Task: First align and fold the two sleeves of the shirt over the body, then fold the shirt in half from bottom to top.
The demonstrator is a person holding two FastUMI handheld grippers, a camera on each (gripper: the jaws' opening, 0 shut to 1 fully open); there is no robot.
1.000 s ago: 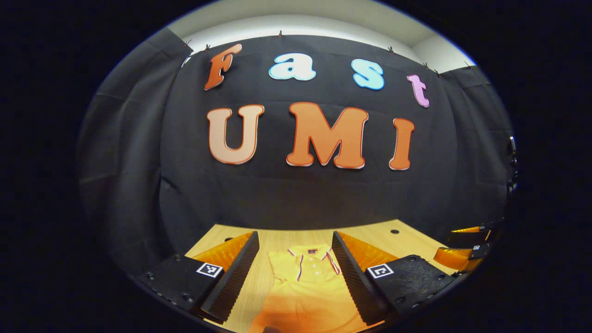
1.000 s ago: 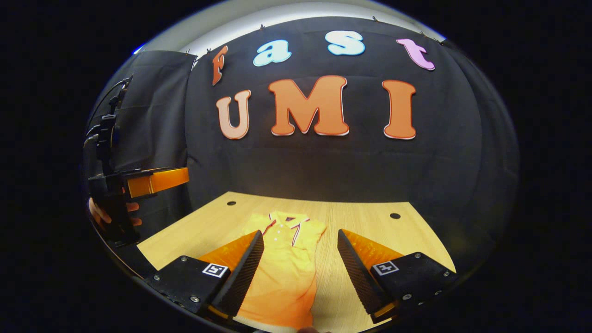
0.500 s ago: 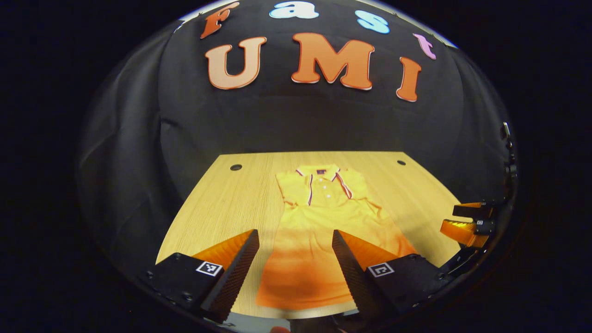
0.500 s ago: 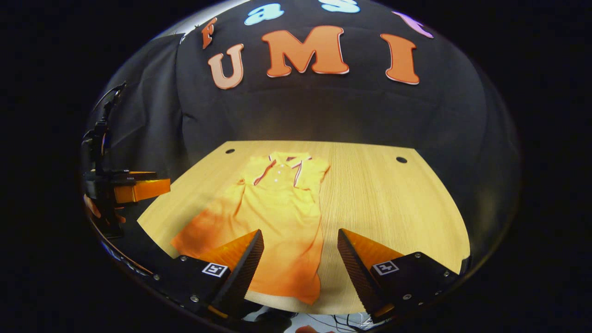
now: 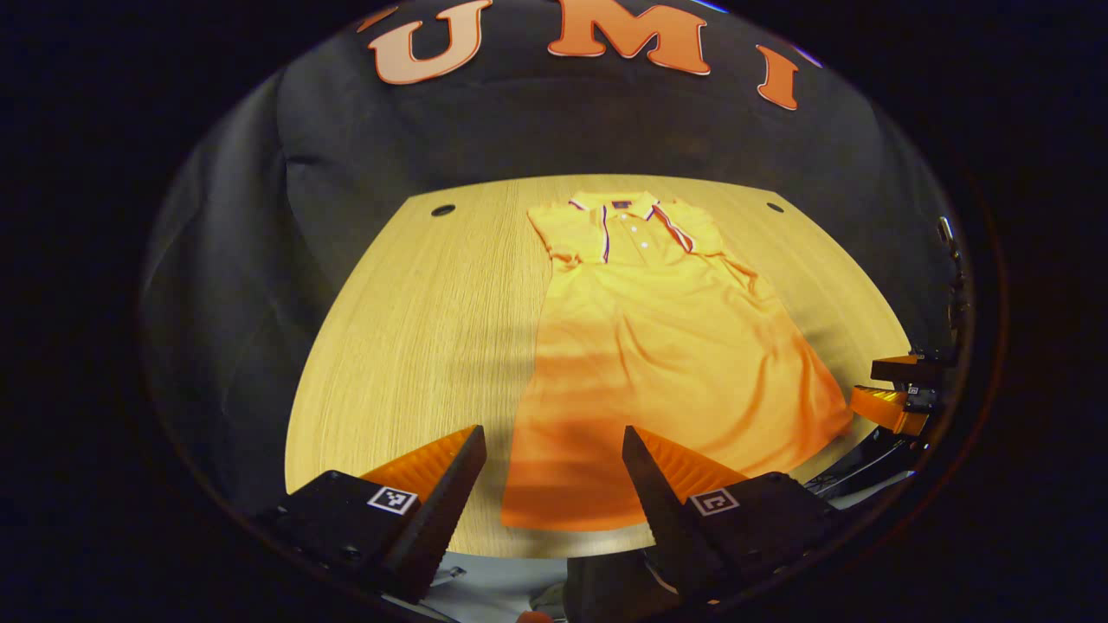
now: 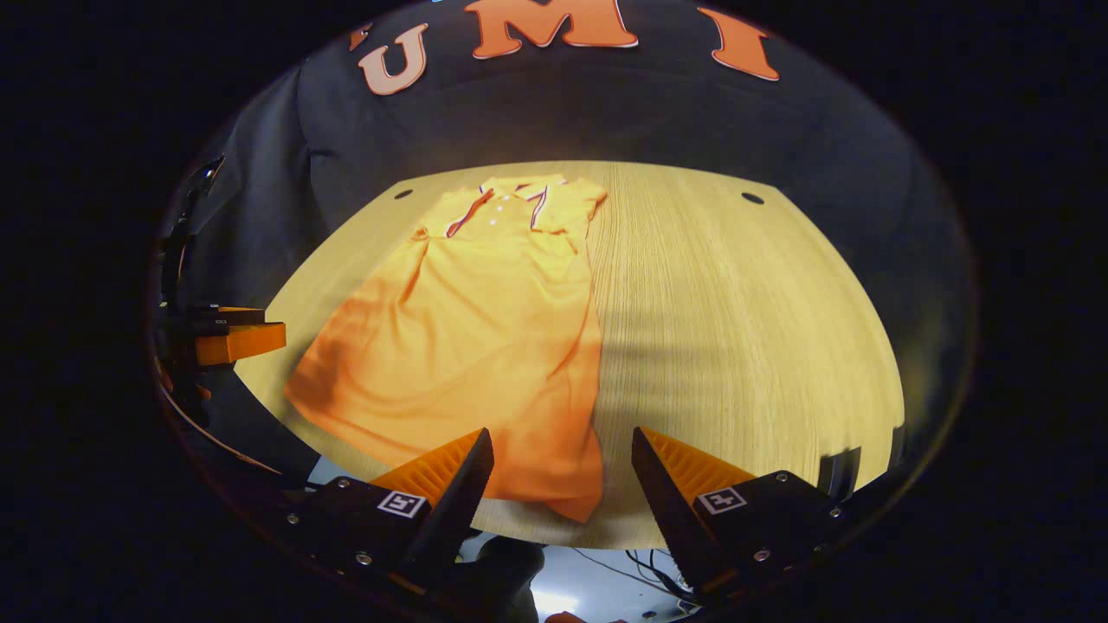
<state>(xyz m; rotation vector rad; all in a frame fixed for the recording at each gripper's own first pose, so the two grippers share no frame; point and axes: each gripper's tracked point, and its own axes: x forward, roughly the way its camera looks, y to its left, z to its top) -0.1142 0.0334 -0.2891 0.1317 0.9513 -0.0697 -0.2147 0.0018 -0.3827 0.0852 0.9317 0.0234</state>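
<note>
- One shirt [image 5: 658,346] lies flat on the one table [image 5: 415,329], collar toward the top of the left gripper view and hem at the near edge.
- Two grippers: the left gripper [image 5: 554,484] hovers released over the hem's lower-left corner; the right gripper [image 6: 563,484] is also released (nothing between its fingers) over the opposite hem corner.
- Two holes [image 5: 442,210] mark the far table corners.
- Bare wood stretches wide on the right half of the right gripper view.
</note>
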